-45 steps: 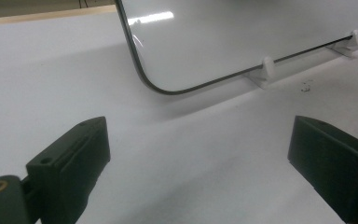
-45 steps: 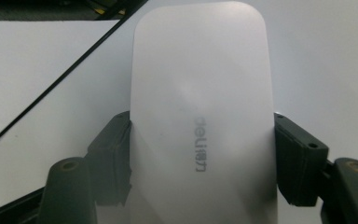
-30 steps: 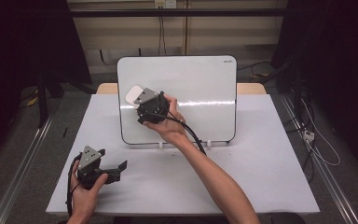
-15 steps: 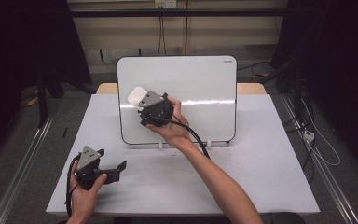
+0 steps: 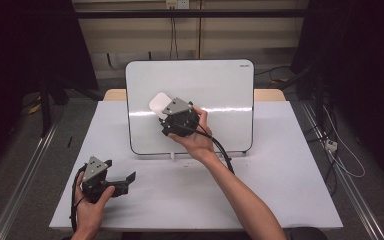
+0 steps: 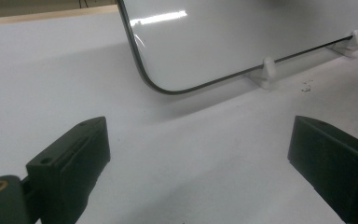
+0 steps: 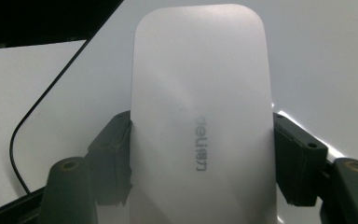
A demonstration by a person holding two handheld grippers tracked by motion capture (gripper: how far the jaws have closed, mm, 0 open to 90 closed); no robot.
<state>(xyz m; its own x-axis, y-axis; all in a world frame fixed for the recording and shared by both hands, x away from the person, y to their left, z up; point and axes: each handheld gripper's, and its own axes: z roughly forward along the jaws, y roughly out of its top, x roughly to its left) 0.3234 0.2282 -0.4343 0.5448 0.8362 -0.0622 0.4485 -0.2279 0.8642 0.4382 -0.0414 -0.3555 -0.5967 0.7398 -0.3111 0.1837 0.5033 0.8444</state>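
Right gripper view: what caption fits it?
Right gripper holds a white eraser against the whiteboard.

The whiteboard eraser [image 7: 200, 121] is white with grey lettering. The whiteboard [image 5: 220, 90] is white, edged black. The table [image 5: 290, 190] is white.

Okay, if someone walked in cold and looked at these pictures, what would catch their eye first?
Probably the white whiteboard eraser clamped between the jaws of the right gripper, held against the upper left of the glossy whiteboard that stands propped at the back of the white table. Next, the left gripper, low at the table's front left with its jaws wide open and nothing between them.
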